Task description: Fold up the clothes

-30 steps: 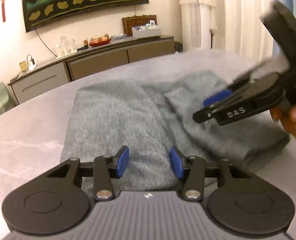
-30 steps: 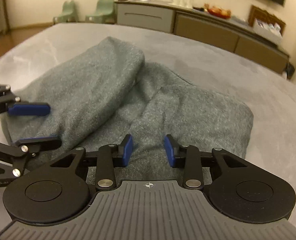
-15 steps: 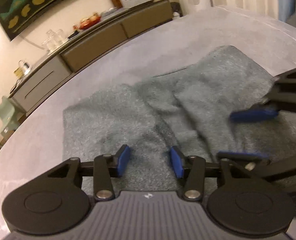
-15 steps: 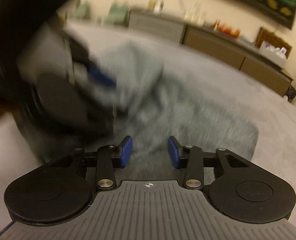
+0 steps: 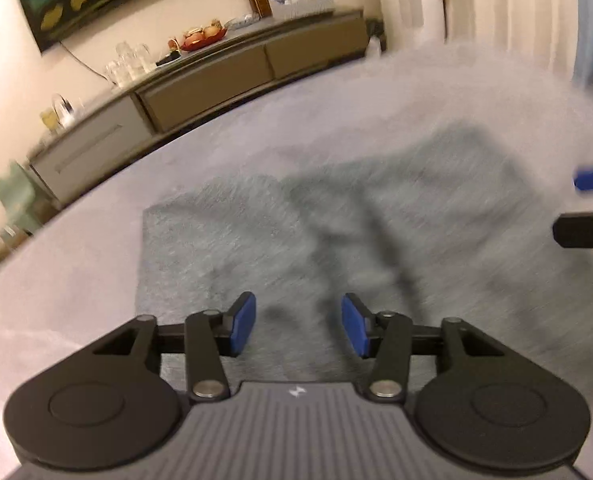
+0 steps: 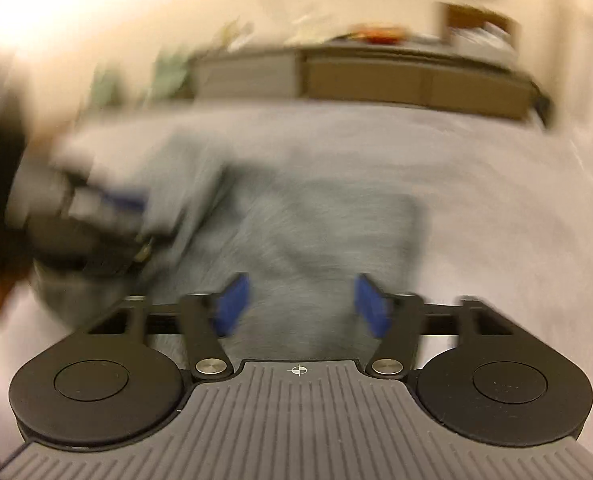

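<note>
My left claw [image 5: 298, 330] and right claw [image 6: 302, 306] have just been spreading, both released and empty; the grey garment [image 5: 336, 232] lies mid-frame on the tabletop [image 5: 76, 280], seemingly folded, though blur obscures it.

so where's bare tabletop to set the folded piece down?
Bare table left of the grey garment, and a band between its far edge and the sideboard. Crowded on the garment's near side: left gripper and right gripper, both open and empty.
</note>
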Tool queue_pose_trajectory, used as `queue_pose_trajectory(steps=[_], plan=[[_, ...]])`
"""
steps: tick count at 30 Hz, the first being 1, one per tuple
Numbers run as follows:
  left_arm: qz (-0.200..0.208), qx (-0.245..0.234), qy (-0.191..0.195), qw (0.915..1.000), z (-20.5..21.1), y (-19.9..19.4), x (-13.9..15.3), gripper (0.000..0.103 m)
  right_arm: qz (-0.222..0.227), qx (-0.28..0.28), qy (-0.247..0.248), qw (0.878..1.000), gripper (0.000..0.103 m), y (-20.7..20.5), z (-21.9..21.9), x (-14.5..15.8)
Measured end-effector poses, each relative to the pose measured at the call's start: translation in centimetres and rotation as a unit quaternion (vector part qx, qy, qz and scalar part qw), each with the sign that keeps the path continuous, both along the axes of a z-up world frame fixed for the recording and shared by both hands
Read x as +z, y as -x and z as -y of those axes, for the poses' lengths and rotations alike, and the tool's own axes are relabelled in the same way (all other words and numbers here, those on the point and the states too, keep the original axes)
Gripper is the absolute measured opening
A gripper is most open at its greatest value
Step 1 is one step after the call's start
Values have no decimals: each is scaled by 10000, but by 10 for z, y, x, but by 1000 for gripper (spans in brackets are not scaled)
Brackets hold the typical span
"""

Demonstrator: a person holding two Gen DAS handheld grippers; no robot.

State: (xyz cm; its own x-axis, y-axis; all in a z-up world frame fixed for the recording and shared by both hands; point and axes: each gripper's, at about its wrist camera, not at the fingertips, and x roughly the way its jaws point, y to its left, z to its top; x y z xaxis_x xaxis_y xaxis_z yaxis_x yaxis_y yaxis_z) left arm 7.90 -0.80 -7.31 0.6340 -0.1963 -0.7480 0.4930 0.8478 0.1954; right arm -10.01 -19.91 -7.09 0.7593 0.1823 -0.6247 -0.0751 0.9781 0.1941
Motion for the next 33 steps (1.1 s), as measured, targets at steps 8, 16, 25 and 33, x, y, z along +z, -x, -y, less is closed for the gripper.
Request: queue_pose_trajectory(steps=[8,16,25,33], plan=[[-864,-778,357,9926,96,-11,19,81,-603,-137,-712,9955,33,18,16,-37],[-1307,-942,-390,9862,144,-29,-15,39,473,483,-67,9977,26,44,-22,-20],[-1550,-399,451,9861,109,-44,2,20,232,147,-502,9984,93,43,-8,-23],[-1257,-950,-304,9870,136,-11,14,94,591,517,273,9965,25,43,-47,-18]])
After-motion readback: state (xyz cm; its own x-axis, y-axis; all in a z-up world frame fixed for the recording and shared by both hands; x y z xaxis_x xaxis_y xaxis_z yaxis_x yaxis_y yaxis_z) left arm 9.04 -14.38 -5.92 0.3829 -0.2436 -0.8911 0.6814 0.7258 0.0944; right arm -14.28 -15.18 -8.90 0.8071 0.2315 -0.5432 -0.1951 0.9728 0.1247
